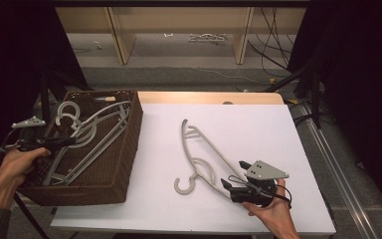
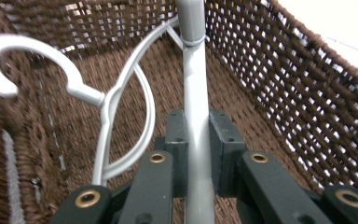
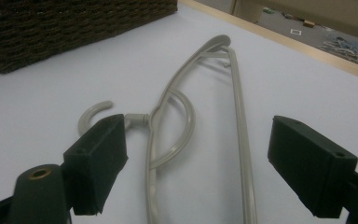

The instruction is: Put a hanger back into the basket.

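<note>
Half the clamped hanger (image 2: 196,93) leaves frame.

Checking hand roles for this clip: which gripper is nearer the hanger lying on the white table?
Right. The right gripper sits at the hanger on the table, open jaws either side of its bar. The left gripper is over in the basket, clamped on another hanger.

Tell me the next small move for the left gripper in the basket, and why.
Probably open the left gripper and let go. It is shut on the bar of a grey hanger that already sits low inside the brown basket among the others. The right gripper stands open over the hanger on the table, ready for that one.
</note>
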Action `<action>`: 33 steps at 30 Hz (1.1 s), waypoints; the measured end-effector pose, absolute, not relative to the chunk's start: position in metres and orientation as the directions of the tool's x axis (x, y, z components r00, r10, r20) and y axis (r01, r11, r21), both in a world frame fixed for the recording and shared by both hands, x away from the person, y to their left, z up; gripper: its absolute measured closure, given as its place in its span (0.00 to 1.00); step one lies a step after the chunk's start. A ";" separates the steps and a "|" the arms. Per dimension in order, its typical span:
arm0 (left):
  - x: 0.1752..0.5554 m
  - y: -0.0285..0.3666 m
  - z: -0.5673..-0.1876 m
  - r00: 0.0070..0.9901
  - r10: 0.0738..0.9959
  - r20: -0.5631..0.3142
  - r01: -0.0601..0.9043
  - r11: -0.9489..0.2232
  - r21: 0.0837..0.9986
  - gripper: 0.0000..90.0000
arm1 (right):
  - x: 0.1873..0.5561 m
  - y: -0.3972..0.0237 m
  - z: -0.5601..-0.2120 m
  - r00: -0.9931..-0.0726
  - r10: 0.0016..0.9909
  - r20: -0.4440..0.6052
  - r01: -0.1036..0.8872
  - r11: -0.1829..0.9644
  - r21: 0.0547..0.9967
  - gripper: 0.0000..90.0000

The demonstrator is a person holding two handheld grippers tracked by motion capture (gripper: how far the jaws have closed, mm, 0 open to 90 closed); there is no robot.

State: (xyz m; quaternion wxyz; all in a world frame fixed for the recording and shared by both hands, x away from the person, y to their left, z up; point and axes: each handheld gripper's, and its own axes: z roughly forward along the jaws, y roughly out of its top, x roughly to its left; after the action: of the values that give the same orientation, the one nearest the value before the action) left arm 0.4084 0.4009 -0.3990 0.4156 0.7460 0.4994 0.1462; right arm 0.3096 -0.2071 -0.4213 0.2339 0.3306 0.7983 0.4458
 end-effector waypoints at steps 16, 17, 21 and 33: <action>0.414 0.395 -0.415 0.370 0.916 -0.154 0.683 -0.156 0.714 0.86 | 0.310 -0.207 -0.422 -0.673 0.736 -0.074 0.326 0.385 0.863 0.23; 0.414 0.395 -0.415 0.364 0.919 -0.150 0.684 -0.154 0.713 0.86 | 0.310 -0.207 -0.422 -0.673 0.736 -0.075 0.326 0.385 0.863 0.23; 0.413 0.398 -0.412 0.305 0.946 -0.109 0.685 -0.138 0.716 0.80 | 0.310 -0.207 -0.422 -0.674 0.735 -0.072 0.328 0.385 0.862 0.23; 0.398 0.400 -0.388 0.307 0.940 -0.150 0.615 -0.075 0.785 0.68 | 0.310 -0.207 -0.422 -0.672 0.737 -0.069 0.336 0.387 0.859 0.23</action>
State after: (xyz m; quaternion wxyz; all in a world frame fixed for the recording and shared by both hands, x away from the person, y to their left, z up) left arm 0.3977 0.3999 -0.3880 0.3968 0.7042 0.5521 0.2046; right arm 0.3102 -0.2070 -0.4222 0.2273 0.3351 0.8010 0.4409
